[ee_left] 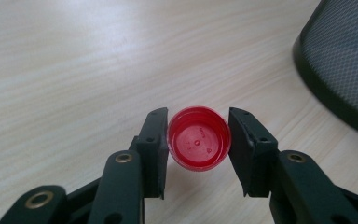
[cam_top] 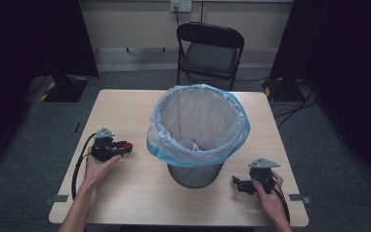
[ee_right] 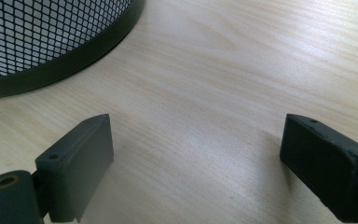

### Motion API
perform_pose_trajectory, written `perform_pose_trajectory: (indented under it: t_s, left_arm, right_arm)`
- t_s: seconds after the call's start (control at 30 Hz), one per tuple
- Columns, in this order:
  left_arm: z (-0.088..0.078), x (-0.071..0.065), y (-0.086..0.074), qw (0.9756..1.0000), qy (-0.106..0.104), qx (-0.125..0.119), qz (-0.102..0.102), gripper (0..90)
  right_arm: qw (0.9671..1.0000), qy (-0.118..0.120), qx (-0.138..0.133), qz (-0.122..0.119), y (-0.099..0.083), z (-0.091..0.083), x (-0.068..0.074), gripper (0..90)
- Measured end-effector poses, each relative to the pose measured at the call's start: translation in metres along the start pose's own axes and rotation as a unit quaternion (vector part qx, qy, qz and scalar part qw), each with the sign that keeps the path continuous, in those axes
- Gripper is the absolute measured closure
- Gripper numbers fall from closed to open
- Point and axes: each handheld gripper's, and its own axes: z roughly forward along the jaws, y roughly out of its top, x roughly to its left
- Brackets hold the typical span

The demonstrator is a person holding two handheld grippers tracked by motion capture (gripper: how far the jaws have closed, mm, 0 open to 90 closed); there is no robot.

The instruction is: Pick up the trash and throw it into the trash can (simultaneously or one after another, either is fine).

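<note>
- Your left gripper squeezes a red cap, and the cap's sides are hidden behind the pads.
- Past your right gripper, the mesh bin is cut off by the picture's top edge.
- You can't tell what lies inside the bin bag.

i read little here. red bottle cap, inside face: small moulded marks near centre, one round like "0" or ring, others beside it too small and blurred for me to make out. no print legible on bin liner. wall plate behind chair: no readable lettering. nothing else i can read.
</note>
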Motion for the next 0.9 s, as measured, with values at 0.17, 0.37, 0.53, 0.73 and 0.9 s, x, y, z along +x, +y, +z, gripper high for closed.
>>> perform_pose_trajectory:
  t_s: [0.17, 0.37, 0.53, 0.73, 0.9]
  left_arm:
    - [-0.010, -0.002, 0.007, 0.9996, -0.010, -0.026, -0.004, 59.5]
    - [-0.022, -0.004, 0.013, 0.9984, -0.024, -0.050, -0.008, 59.5]
    - [-0.032, -0.005, 0.022, 0.9937, -0.057, -0.092, -0.029, 59.5]
    - [-0.038, -0.009, 0.030, 0.9930, -0.055, -0.102, -0.023, 59.6]
    - [-0.039, -0.014, 0.035, 0.9923, -0.058, -0.108, -0.019, 59.6]
  right_arm:
    - [1.0000, 0.000, 0.000, 0.001, 0.000, 0.000, 0.000, 8.7]
    - [1.0000, 0.000, 0.000, 0.001, 0.000, 0.000, 0.000, 8.7]
    - [1.0000, 0.000, 0.000, 0.001, 0.000, 0.000, 0.000, 8.7]
    - [1.0000, 0.000, 0.000, 0.000, 0.000, 0.000, 0.000, 8.6]
    - [1.0000, 0.000, 0.000, 0.000, 0.000, 0.000, 0.000, 8.7]
